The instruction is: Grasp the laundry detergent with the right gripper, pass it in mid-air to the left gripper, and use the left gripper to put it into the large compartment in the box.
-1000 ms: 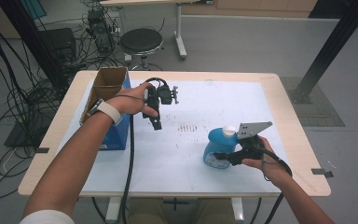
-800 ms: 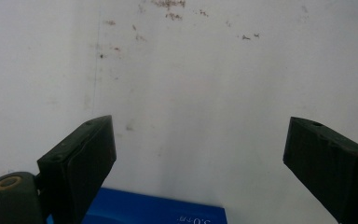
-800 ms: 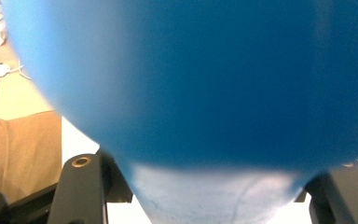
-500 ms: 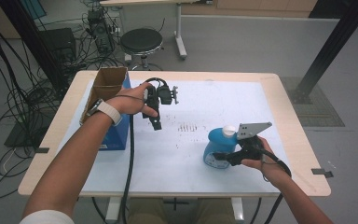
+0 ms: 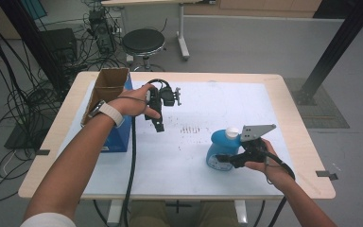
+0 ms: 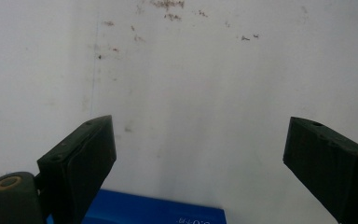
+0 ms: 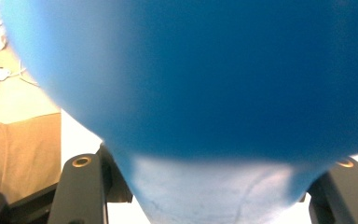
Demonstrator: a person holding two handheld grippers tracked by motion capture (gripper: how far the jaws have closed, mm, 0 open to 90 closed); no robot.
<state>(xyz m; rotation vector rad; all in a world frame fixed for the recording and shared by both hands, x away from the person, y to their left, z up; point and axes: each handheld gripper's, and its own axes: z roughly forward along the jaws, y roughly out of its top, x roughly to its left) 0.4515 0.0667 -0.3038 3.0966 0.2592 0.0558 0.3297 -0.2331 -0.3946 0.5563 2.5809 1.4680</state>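
blue bottle [image 5: 219, 150] with white cap [image 5: 232, 132], blue box [image 5: 116, 137], white brown-speckled table mat [image 5: 217, 101]

Grey floor [image 5: 246, 47], black stool [image 5: 143, 42], tangled cables [image 5: 19, 94], pale wooden table [image 5: 288, 109].

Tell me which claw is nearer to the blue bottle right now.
Right. The right claw is closed on the blue bottle, gripping its body near the table's front. The left claw hangs open over the white mat, well off to the bottle's left, beside the cardboard box.
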